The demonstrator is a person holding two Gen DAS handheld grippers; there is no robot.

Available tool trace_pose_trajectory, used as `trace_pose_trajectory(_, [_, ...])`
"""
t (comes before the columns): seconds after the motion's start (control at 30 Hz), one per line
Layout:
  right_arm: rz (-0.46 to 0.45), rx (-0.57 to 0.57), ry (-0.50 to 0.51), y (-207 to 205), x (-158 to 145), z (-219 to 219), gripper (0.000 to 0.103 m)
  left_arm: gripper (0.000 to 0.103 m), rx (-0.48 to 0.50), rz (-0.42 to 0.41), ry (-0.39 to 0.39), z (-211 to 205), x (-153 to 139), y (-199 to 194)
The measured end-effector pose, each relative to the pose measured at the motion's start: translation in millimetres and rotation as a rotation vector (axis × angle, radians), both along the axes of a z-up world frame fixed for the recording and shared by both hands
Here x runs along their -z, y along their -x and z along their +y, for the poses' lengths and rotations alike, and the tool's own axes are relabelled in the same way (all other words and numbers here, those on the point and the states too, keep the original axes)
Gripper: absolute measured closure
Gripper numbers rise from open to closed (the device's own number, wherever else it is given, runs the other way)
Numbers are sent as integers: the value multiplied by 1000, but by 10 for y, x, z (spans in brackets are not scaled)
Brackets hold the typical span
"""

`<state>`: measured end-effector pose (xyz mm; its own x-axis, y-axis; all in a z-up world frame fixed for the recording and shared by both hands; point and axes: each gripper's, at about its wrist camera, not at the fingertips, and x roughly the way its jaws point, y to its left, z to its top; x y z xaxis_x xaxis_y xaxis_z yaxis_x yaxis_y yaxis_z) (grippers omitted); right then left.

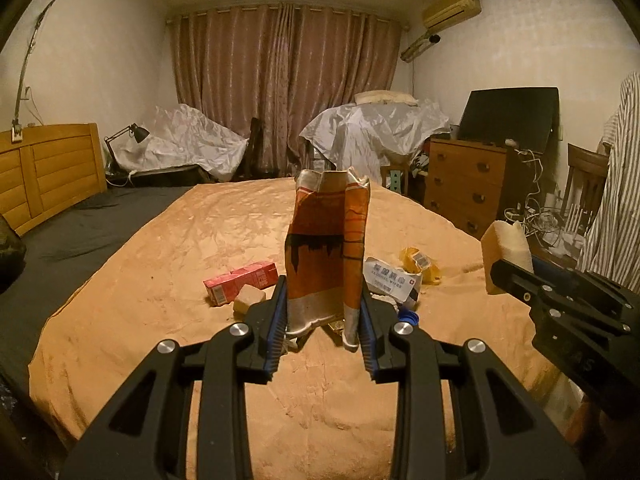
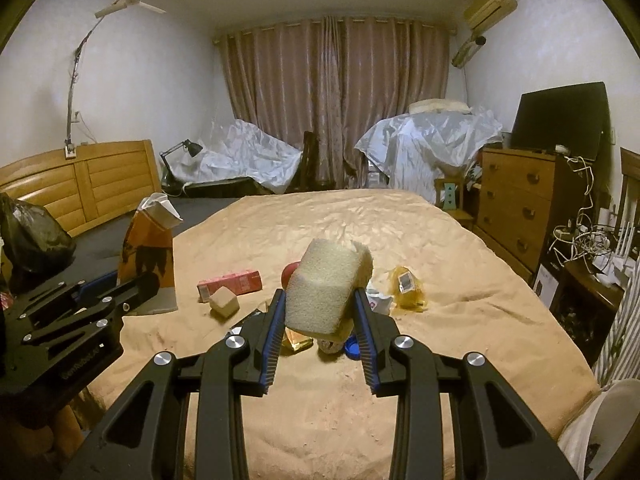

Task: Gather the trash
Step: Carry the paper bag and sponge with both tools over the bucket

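Observation:
My left gripper [image 1: 323, 312] is shut on an orange snack bag [image 1: 326, 248] and holds it upright above the bed; the bag also shows in the right wrist view [image 2: 148, 256]. My right gripper [image 2: 318, 312] is shut on a pale foam sponge block [image 2: 326, 284], which also shows in the left wrist view [image 1: 506, 252]. On the orange bedspread [image 1: 200, 240] lie a pink carton [image 1: 240, 280], a small beige block [image 1: 249, 298], a white wipes packet [image 1: 392, 278], a yellow wrapper [image 1: 420, 264] and a blue cap [image 1: 409, 316].
A black trash bag [image 2: 28, 236] sits at the left by the wooden headboard [image 2: 80, 184]. A wooden dresser [image 1: 464, 184] with a dark screen stands at the right, with tangled cables [image 2: 580, 240] beyond. Covered furniture [image 1: 372, 136] stands before the curtains.

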<state>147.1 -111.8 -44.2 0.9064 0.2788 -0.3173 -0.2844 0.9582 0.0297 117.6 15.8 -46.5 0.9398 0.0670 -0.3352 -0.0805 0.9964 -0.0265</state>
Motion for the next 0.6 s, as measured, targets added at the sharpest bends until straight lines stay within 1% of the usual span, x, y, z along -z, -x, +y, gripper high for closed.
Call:
trace_pose_trajectory(0.37, [5,3,-2,34,-66,-58,68,73,25,3,-1,-75,-56,8])
trace_pose_trajectory(0.47, [4,19,-2,80,-130,-198,68,73,56,4,-1,-180,-90,-24])
trace_pose_trajectory(0.6, [1,54,4,204,-238,-447,68,73,126,8,3,-418,-149,-79])
